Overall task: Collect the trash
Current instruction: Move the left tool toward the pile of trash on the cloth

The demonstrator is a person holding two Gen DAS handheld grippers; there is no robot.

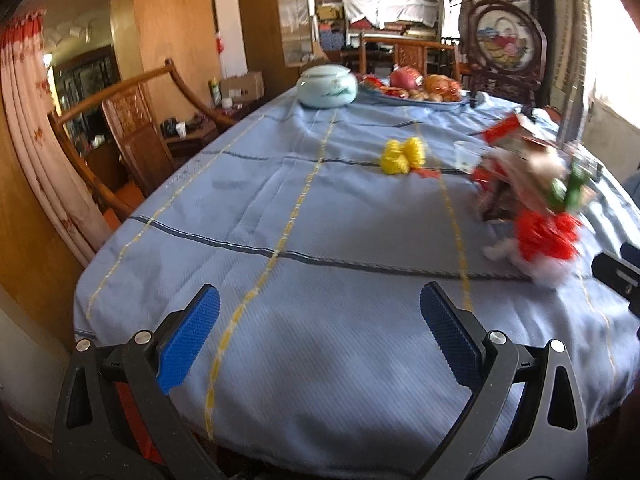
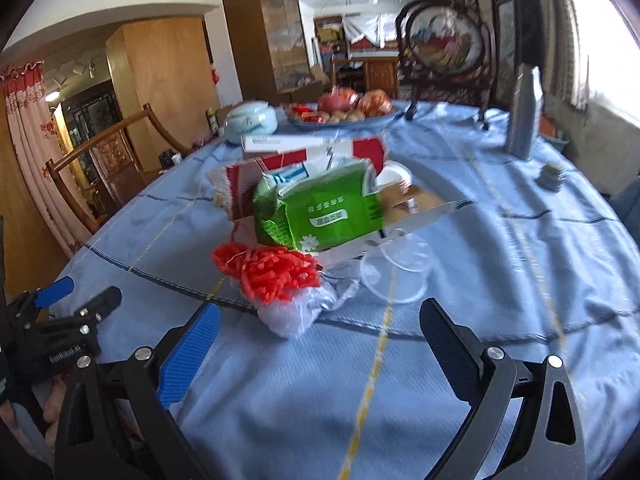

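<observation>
Blue cloth is covering the desk (image 1: 304, 240); the left tool (image 1: 320, 336) is gaping wide, empty, the trash pile (image 1: 532, 200) blurring at its right. In the right view, the right tool (image 2: 320, 344) is spreading wide before the green packet (image 2: 332, 212), its cardboard half hidden behind.

- My left view smears the trash pile (image 1: 532, 192) near the table's right edge.
- The green packet (image 2: 324, 208) hides the cartons behind.
</observation>
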